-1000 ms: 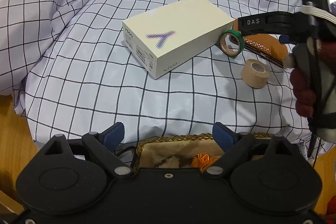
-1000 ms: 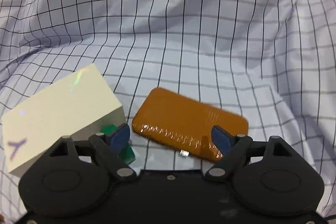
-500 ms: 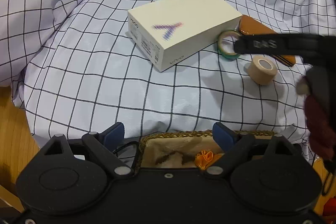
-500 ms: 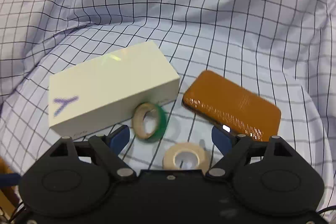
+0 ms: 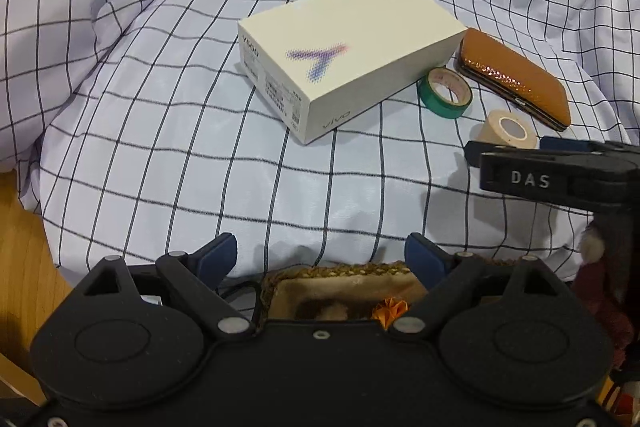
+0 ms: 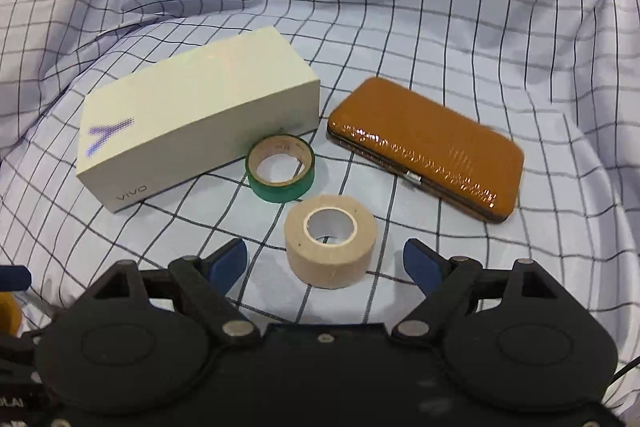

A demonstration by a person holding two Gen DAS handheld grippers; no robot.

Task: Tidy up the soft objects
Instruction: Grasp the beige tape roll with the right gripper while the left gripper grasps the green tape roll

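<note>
Your right gripper point(image 6: 326, 259) is spread wide and holds nothing; the beige tape roll point(image 6: 331, 241) sits between its fingertips, untouched. Just beyond lie the green tape roll point(image 6: 281, 168), white box point(image 6: 192, 111) and brown case point(image 6: 428, 147). Your left gripper point(image 5: 322, 257) gapes empty over a woven basket point(image 5: 340, 273).

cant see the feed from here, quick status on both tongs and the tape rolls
Both tongs open, empty. Right tongs straddle beige tape roll, no contact. Green tape roll beside white vivo box. Nothing blocking.
</note>
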